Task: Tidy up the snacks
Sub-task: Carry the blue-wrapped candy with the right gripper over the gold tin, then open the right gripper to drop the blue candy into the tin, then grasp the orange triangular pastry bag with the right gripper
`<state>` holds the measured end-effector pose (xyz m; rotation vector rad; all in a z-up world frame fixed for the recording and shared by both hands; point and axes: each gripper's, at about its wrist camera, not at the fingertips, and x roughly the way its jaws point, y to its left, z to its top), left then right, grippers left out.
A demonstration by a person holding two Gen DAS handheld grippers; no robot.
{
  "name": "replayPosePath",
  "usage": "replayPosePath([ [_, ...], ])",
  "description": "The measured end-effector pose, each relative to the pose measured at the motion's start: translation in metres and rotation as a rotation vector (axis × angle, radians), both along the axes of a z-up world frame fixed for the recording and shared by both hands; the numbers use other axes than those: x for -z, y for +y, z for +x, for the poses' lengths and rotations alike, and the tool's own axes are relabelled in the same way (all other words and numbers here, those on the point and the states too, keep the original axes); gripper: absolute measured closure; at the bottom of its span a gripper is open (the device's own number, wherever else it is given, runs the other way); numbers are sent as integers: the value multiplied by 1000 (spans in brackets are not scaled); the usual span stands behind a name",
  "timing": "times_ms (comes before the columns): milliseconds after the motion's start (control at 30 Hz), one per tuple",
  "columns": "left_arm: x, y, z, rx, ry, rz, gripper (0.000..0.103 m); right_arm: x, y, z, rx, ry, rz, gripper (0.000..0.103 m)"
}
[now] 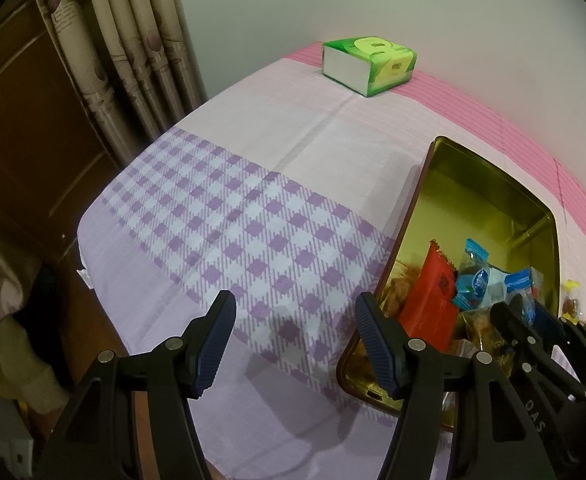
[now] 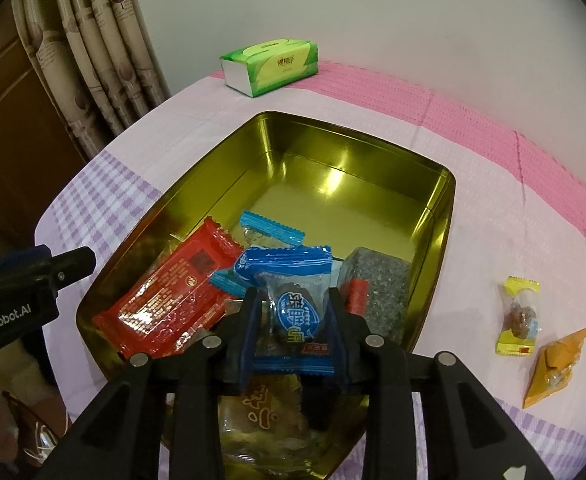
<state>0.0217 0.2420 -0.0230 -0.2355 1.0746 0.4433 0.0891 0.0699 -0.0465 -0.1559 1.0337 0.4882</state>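
Tin: a gold rectangular metal tin (image 2: 433,216), partly filled with wrapped snacks.
Right gripper (image 2: 293,320): a blue-wrapped candy (image 2: 293,304) is held between its fingers, over the tin.
Left gripper (image 1: 295,344): spread open, empty, beside the tin.
Left to do: a yellow-wrapped candy (image 2: 518,316) and an orange triangular packet (image 2: 555,366) are seen outside, right of the tin.

Our left gripper (image 1: 295,344) points steeply down, jaws apart with nothing between them; our right gripper (image 2: 293,330), angled down alike, has its jaws narrowly set on a blue-wrapped candy (image 2: 293,312).
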Motion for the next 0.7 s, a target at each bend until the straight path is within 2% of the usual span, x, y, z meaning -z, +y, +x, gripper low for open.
replayPosePath([
  [400,0,0,-1,-4,-1,8,40,-21,-8,-6,19,-42,23,56],
  [700,-2,-2,-2,5,-3,20,40,-33,-47,-10,99,-66,51,53],
])
